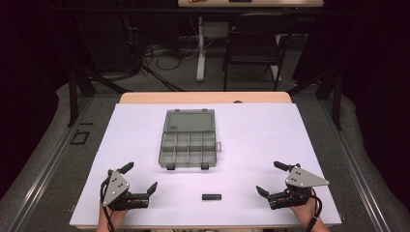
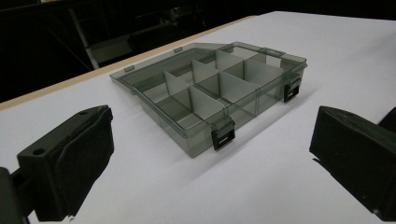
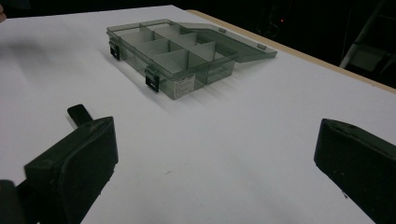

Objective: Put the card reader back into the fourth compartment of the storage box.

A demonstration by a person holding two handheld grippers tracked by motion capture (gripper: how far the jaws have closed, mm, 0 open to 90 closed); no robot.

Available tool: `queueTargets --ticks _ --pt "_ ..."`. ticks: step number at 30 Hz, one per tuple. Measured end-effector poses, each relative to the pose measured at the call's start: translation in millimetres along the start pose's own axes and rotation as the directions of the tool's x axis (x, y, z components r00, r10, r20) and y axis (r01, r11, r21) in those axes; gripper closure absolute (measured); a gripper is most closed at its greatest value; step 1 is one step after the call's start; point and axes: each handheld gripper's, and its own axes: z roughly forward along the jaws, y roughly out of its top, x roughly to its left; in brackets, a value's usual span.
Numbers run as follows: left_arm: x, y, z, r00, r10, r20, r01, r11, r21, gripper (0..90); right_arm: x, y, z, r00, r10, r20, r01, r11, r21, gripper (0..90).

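Note:
A clear grey compartment box (image 1: 188, 144) lies open in the middle of the white table, its lid folded back flat behind it; the compartments look empty (image 2: 219, 88) (image 3: 173, 51). A small black bar (image 1: 211, 197) lies near the front edge, between my hands, and part of it shows beside the left jaw in the right gripper view (image 3: 79, 113). My left gripper (image 1: 141, 178) rests at the front left, open, with nothing between its jaws. At the front right my right gripper (image 1: 271, 178) is also open and holds nothing.
The white table sheet (image 1: 261, 135) covers a wooden tabletop whose far edge (image 1: 203, 97) shows. Beyond it stand a black chair (image 1: 254, 43), a white table leg (image 1: 200, 48) and loose cables on the floor. Dark rails run along both sides.

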Motion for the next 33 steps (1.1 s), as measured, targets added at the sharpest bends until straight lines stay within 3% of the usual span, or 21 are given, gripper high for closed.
queueTargets --ticks 13,17,33 --pt "1.4 0.2 0.7 1.0000 0.002 0.006 -0.002 0.9999 0.011 0.0 -1.2 3.8 7.9 0.9992 -0.022 -0.033 0.024 0.999 0.047 0.0" --pt "1.0 0.1 1.6 1.0000 0.001 0.005 -0.001 0.9999 0.016 0.0 -2.5 5.4 16.6 0.9953 -0.033 -0.091 0.043 0.993 0.108 0.0" --pt "1.4 -0.1 2.9 0.9999 0.008 0.013 -0.008 0.9996 0.028 0.0 0.2 13.6 39.4 0.9830 -0.071 -0.169 0.097 0.984 0.149 0.0"
